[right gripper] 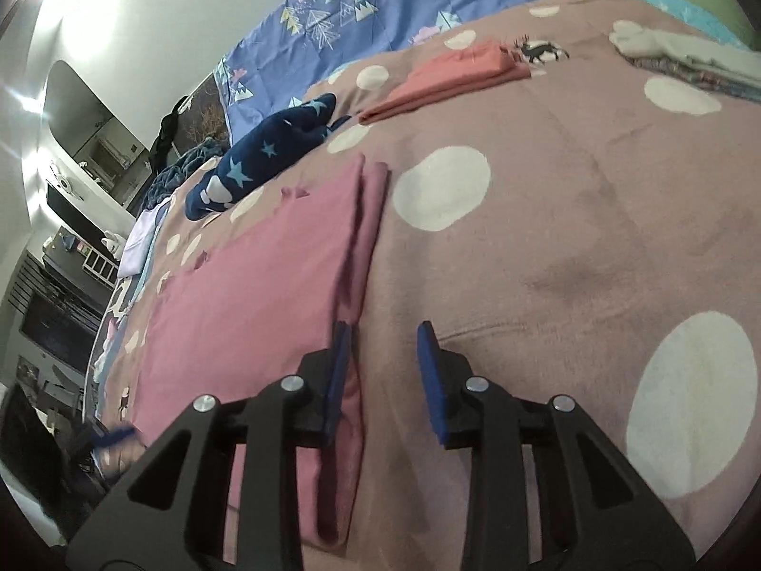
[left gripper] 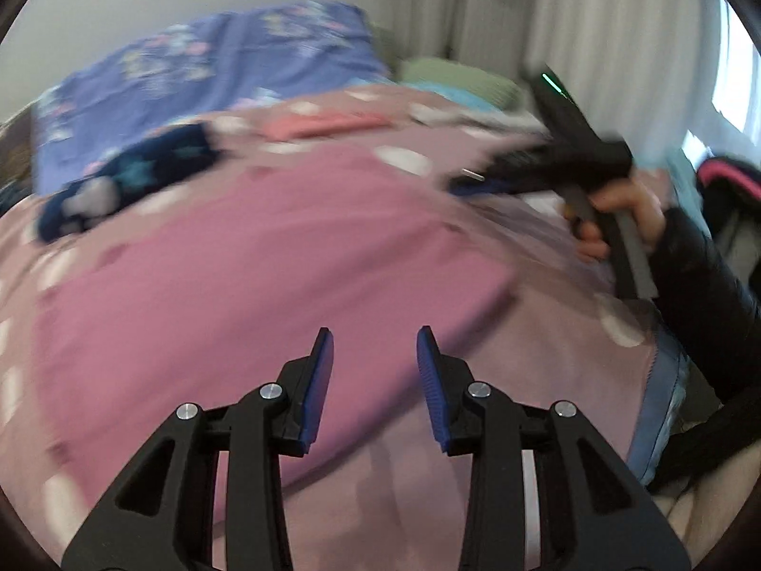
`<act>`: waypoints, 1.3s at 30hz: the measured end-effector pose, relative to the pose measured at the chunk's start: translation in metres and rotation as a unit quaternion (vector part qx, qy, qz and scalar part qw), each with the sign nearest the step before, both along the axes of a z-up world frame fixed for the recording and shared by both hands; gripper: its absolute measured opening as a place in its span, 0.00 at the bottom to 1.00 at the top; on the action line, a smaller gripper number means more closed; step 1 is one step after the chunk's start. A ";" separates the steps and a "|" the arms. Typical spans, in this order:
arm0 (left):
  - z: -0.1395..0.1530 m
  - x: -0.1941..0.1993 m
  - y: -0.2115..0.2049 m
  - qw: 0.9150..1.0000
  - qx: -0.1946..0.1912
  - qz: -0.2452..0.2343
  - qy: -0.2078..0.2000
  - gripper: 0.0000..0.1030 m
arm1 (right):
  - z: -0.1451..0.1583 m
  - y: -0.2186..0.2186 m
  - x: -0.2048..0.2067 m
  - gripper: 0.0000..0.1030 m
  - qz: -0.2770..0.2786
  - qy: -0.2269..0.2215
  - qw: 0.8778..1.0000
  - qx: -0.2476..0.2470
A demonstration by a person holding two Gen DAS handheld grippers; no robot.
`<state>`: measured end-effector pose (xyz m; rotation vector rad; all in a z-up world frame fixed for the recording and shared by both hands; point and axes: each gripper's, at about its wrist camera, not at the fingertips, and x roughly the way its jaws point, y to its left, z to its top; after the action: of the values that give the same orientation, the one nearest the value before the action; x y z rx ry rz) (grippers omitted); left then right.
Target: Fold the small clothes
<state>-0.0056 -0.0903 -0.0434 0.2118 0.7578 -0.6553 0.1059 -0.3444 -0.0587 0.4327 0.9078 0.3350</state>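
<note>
Currently the left gripper (left gripper: 375,347) hangs above the pink garment (left gripper: 247,257) with its blue pads parted by a moderate gap; nothing lies between them and they touch no fabric. The right gripper (right gripper: 384,347) is likewise partly open and empty, its left pad over the folded right edge of the pink garment (right gripper: 257,295) and its right pad over bare blanket. The garment lies flat on a mauve blanket with white dots (right gripper: 570,219), one long edge doubled over into a narrow strip.

Beyond the garment, well apart from it:
- a navy star-print item (right gripper: 266,157), crumpled
- a folded coral garment (right gripper: 447,81)
- a blue patterned quilt (right gripper: 404,4) at the far side

The left wrist view is motion-blurred; it shows the person's right hand (left gripper: 623,219) gripping the other tool's handle.
</note>
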 end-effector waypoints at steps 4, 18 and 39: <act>-0.025 -0.008 -0.082 0.995 0.072 -0.049 -0.038 0.57 | 0.000 -0.001 0.001 0.30 0.024 -0.008 1.000 0.002; -0.043 0.005 -0.125 0.982 0.163 -0.079 -0.060 0.40 | -0.021 -0.024 -0.010 0.31 0.044 -0.016 0.996 0.075; -0.041 0.006 -0.126 0.989 0.106 -0.096 -0.032 0.03 | -0.018 0.018 0.118 0.06 0.059 0.039 0.992 0.106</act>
<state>0.0007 -0.2167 -0.0842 0.5042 0.7511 -0.7467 0.2243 -0.3268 -0.0769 0.5925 0.9812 0.5294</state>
